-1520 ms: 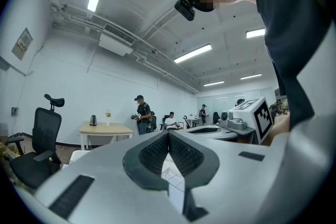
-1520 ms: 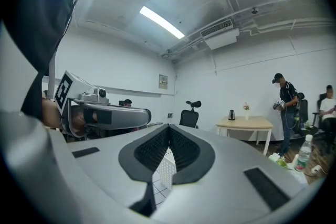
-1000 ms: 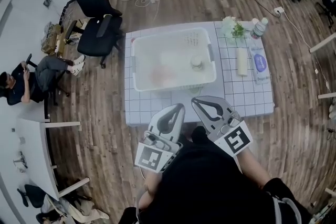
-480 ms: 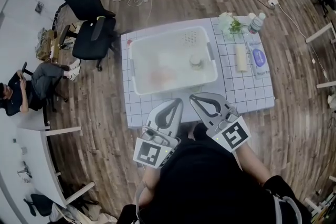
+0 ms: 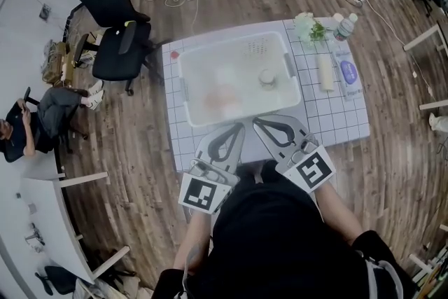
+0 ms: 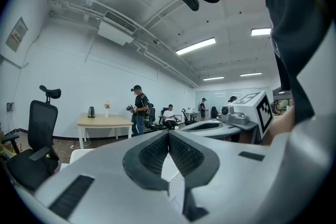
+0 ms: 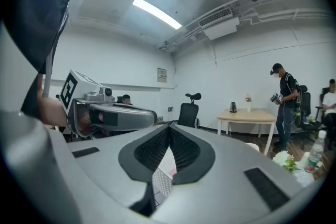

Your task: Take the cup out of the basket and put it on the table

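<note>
A person standing at a white, grid-patterned table is holding a two-jaw gripper in each hand. Both are reaching side by side over the table's near edge, their tips close to the near wall of a white plastic basket. The left gripper is pressing its jaws together at the tips, with nothing caught between the ribbed pads, as its own view is showing. The right gripper is doing the same, its pads meeting in a closed seam and pinching nothing. The cup is standing upright inside the basket, toward its right side, apart from both grippers. A pale orange shape is lying to the left of it in the basket, too blurred to name. On the table to the right of the basket, a sprig of white flowers and a clear plastic bottle are standing at the far corner. A cream-coloured cylinder and a blue-labelled packet are lying nearer. On the wooden floor to the left, a black office chair is standing empty, and beyond it a seated person is bending over a phone.
</note>
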Demonstrator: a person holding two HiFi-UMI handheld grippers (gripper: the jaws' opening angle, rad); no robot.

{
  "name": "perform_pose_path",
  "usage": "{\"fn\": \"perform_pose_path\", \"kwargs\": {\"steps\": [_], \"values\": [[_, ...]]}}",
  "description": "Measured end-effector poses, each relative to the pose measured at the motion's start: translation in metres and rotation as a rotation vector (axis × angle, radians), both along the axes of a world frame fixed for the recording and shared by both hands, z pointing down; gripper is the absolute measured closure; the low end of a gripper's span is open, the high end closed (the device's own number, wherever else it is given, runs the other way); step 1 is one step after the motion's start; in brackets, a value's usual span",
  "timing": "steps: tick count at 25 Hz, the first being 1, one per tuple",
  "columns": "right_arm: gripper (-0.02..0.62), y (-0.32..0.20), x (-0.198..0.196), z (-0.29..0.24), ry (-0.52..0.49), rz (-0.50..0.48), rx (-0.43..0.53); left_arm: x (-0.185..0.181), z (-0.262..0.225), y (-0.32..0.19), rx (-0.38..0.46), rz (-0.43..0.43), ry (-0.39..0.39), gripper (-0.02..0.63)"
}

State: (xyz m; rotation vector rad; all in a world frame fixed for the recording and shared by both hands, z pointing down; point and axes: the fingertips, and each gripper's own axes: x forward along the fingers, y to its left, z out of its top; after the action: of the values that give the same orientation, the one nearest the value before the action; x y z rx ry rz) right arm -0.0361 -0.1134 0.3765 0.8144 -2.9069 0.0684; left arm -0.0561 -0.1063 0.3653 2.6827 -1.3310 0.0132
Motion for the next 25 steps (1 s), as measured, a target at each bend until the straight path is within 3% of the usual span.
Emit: {"fn": "perform_pose_path", "kwargs": {"steps": [4,9,18,25], "values": [[0.578,-0.018,-0.011,0.007,0.037,0.009,0.006,-0.01,0.007,-0.008,-0.003,0.008,-0.001,0.597],[0.577,-0.039,-0.02,0.017,0.093,0.005,0.001,-0.016,0.02,-0.021,0.003,0.035,-0.062,0.597],[0.575,-0.074,-0.039,0.043,0.183,-0.042,-0.027,-0.022,0.027,-0.036,-0.008,0.043,-0.04,0.597],[0.503,-0.094,-0.049,0.07,0.255,-0.085,-0.074,-0.025,0.036,-0.039,-0.018,0.053,-0.048,0.597]]}}
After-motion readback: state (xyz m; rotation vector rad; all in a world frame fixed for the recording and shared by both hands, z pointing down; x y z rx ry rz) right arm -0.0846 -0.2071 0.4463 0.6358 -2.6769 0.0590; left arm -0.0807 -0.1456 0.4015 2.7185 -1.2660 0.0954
